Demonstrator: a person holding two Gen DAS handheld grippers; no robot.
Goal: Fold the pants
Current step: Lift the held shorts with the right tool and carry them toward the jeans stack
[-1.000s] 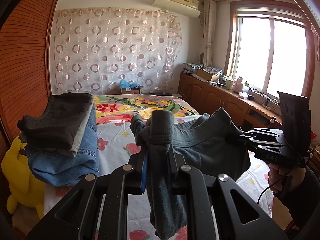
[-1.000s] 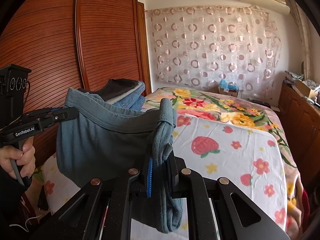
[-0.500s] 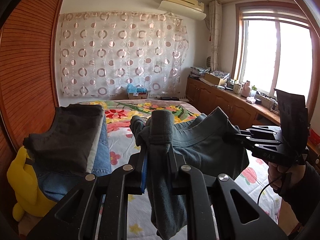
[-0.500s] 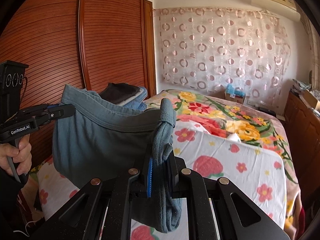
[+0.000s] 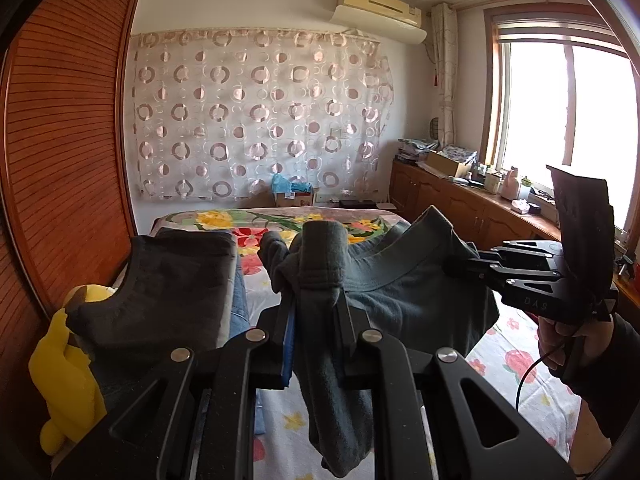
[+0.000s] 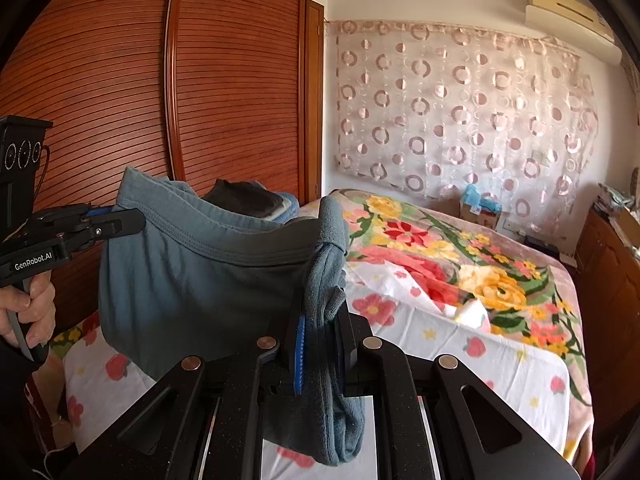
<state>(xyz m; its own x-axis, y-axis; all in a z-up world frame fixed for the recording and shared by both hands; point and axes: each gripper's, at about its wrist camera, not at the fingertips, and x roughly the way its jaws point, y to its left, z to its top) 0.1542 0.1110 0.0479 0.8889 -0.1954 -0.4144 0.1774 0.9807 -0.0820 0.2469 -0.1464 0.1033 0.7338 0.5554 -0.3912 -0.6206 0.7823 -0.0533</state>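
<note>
Wardrobe (image 6: 120, 92): slatted wooden doors along the left wall. Patterned curtain (image 5: 256, 116) covers the far wall; window (image 5: 560, 120) on the right side.

Bed (image 6: 460, 344): floral sheet, occupying the room's centre.

Pants (image 6: 192, 276): grey-blue, held in the air above the near part of the bed, waistband stretched between the two tools, body of the cloth hanging below it clear of the sheet.

Stack of folded garments (image 5: 168, 284): dark item on top, denim beneath, at the left edge of the bed. Yellow plush toy (image 5: 68, 384) just beside the stack, against the wardrobe.

Left hand-held gripper (image 5: 314, 312): jaws narrow, clamped on one bunched end of the waistband; cloth hangs down between the fingers.

Right hand-held gripper (image 6: 322, 320): jaws narrow, clamped on the other bunched end in like manner. In the left wrist view it appears at the right, held by a hand (image 5: 560, 344).
</note>
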